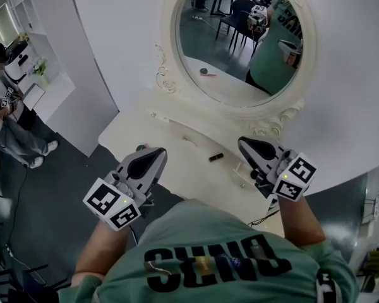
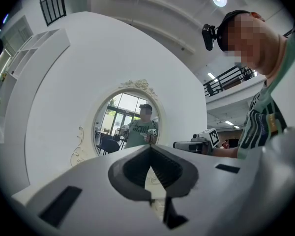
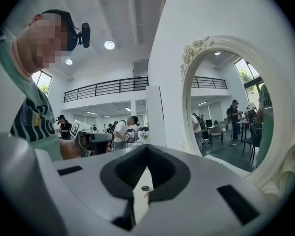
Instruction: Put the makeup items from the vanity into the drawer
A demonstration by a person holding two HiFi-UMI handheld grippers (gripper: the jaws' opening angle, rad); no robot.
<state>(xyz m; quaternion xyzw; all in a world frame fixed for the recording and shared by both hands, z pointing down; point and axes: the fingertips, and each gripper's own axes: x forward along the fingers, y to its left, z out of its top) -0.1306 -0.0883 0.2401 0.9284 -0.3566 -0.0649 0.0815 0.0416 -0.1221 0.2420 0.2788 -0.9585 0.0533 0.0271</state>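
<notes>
A small black makeup tube [image 1: 216,157] lies on the cream vanity top [image 1: 177,172], between my two grippers. A thin pale item [image 1: 188,140] lies further back, near the mirror's base. A small dark round item [image 1: 141,148] sits by the left gripper's tip; through the right jaws a dark round item [image 3: 145,188] shows on the tabletop. My left gripper [image 1: 153,153] [image 2: 150,149] hovers over the vanity's left front, jaws together with nothing between them. My right gripper [image 1: 245,142] [image 3: 146,149] is over the right side, also shut and empty. No drawer shows.
The oval mirror [image 1: 240,36] in its ornate cream frame stands at the back of the vanity. A person [image 1: 3,118] stands on the dark floor at far left beside white shelves [image 1: 38,68]. A curved white wall backs the vanity.
</notes>
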